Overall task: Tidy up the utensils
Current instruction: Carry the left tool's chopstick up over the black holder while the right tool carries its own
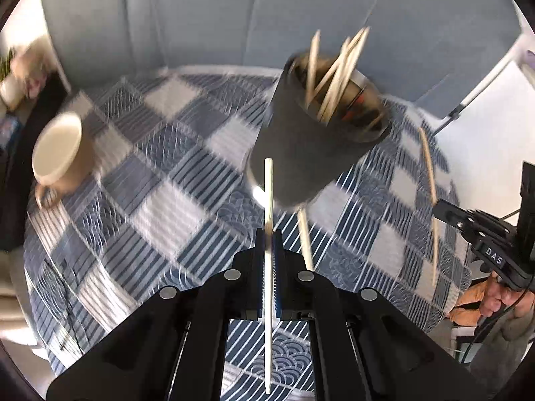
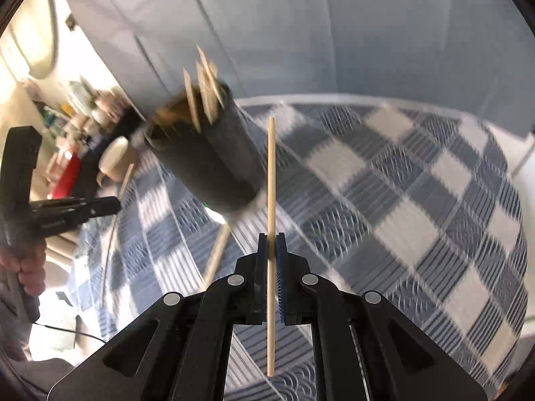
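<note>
Chopsticks, one pinched mid-length in the left gripper (image 1: 268,234) and one in the right gripper (image 2: 271,238), look light, stiff and slippery, below the dark holder (image 1: 314,127) at upper centre.

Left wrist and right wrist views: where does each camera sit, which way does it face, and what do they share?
Left wrist: rides the left gripper, looking along its fingers, which pinch a chopstick, toward the dark holder; the right gripper shows at right.
Right wrist: rides the right gripper, pinching another chopstick; the left gripper and hand show at left.
Shared: the holder, a loose chopstick and the checked tablecloth.
</note>
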